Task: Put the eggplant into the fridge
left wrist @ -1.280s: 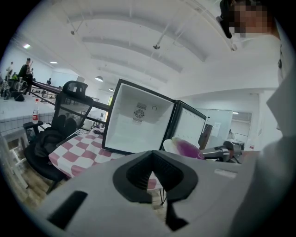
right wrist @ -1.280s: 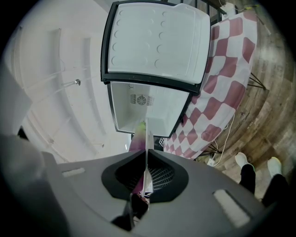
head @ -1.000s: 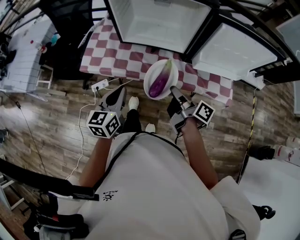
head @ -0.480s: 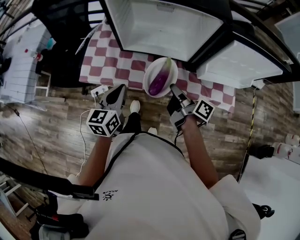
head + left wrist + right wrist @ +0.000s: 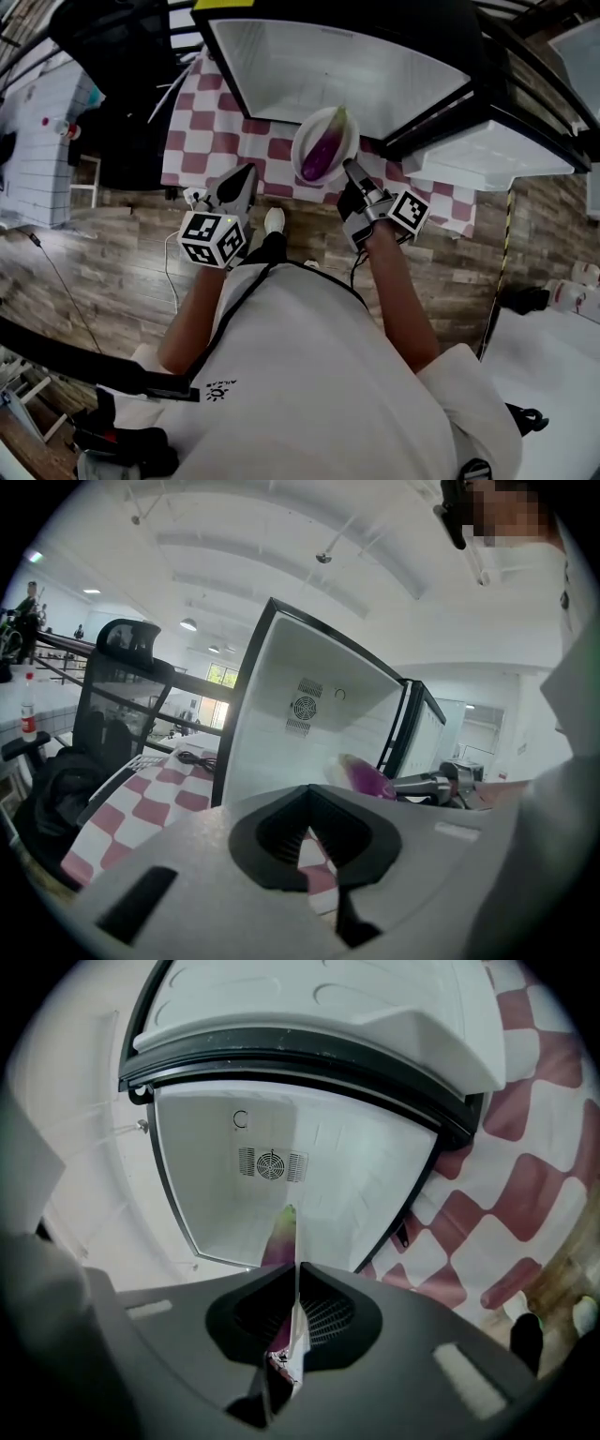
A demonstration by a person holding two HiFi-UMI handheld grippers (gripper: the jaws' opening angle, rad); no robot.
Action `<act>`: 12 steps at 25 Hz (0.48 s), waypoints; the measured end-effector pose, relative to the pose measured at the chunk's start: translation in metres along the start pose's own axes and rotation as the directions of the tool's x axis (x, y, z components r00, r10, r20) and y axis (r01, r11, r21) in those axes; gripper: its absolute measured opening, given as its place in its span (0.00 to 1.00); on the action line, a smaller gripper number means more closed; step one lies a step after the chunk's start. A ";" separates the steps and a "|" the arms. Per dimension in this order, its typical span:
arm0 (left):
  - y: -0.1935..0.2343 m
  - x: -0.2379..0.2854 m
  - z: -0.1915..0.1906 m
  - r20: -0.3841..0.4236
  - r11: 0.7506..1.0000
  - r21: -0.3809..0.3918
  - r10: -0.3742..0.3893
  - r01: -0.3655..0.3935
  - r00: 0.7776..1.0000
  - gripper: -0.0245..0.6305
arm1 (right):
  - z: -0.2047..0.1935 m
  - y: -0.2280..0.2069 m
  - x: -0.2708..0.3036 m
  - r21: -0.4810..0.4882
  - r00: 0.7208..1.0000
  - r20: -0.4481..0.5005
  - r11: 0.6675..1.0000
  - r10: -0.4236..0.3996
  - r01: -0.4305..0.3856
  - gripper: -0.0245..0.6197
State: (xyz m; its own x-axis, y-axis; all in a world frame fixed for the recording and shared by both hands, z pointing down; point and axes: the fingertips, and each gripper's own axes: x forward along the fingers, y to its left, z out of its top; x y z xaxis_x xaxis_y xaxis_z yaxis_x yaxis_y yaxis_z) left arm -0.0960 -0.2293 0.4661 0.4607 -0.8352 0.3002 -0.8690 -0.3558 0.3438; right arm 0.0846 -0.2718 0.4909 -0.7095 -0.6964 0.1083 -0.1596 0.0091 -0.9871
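Observation:
A purple eggplant (image 5: 319,155) lies on a white plate (image 5: 303,139). My right gripper (image 5: 349,167) is shut on the plate's near rim and holds it in front of the open white fridge (image 5: 347,66). In the right gripper view the plate's edge (image 5: 297,1302) runs between the jaws, with the eggplant (image 5: 279,1237) beyond it and the bare fridge interior (image 5: 281,1129) behind. My left gripper (image 5: 246,173) is shut and holds nothing, left of the plate. In the left gripper view its tips (image 5: 307,789) meet, and the eggplant (image 5: 367,778) shows to the right.
The fridge door (image 5: 478,155) stands open at the right. A red-and-white checked cloth (image 5: 216,131) lies under the fridge. A black office chair (image 5: 122,696) stands to the left, a white table (image 5: 37,122) beyond it. A power strip (image 5: 194,197) lies on the wood floor.
Both grippers and the plate with the eggplant have moved forward toward the open fridge, which now looms closer. The grip on the plate has not changed.

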 end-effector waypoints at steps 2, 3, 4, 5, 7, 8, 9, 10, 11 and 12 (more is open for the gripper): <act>0.010 0.010 0.006 -0.004 1.000 0.006 -0.008 0.008 1.000 0.05 | 0.005 -0.002 0.014 -0.003 1.000 0.006 1.000 -0.003 0.003 0.07; 0.014 0.015 0.008 -0.008 1.000 0.009 -0.013 0.013 1.000 0.05 | 0.008 -0.003 0.021 -0.006 1.000 0.008 1.000 -0.006 0.006 0.07; 0.019 0.021 0.011 -0.012 1.000 0.013 -0.018 0.018 1.000 0.05 | 0.011 -0.005 0.028 -0.009 1.000 0.009 1.000 -0.008 0.008 0.07; 0.023 0.026 0.013 -0.016 1.000 0.018 -0.023 0.023 1.000 0.05 | 0.013 -0.007 0.036 -0.012 1.000 0.010 1.000 -0.009 0.009 0.07; 0.028 0.034 0.016 -0.024 0.999 0.027 -0.032 0.033 0.999 0.05 | 0.018 -0.010 0.046 -0.016 1.000 0.012 1.000 -0.010 0.010 0.07; 0.030 0.038 0.017 -0.027 0.999 0.030 -0.037 0.038 0.999 0.05 | 0.019 -0.011 0.051 -0.018 1.000 0.014 1.000 -0.011 0.012 0.07; 0.032 0.041 0.018 -0.030 0.999 0.032 -0.043 0.044 0.999 0.05 | 0.021 -0.012 0.056 -0.019 1.000 0.015 1.000 -0.012 0.012 0.07; 0.035 0.044 0.020 -0.033 0.998 0.034 -0.048 0.049 0.998 0.05 | 0.022 -0.013 0.061 -0.021 1.000 0.016 1.000 -0.012 0.012 0.07; 0.039 0.047 0.021 -0.038 0.998 0.035 -0.052 0.053 0.998 0.05 | 0.024 -0.014 0.067 -0.021 1.000 0.017 1.000 -0.012 0.012 0.07; 0.042 0.050 0.022 -0.042 0.998 0.034 -0.055 0.056 0.998 0.05 | 0.025 -0.014 0.072 -0.022 1.000 0.017 1.000 -0.014 0.014 0.07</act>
State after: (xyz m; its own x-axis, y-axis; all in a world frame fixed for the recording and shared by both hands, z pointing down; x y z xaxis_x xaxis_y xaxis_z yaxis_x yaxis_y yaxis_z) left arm -0.1136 -0.2955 0.4764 0.5145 -0.7963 0.3180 -0.8476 -0.4162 0.3292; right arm 0.0526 -0.3397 0.5099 -0.6956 -0.7084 0.1197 -0.1845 0.0151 -0.9827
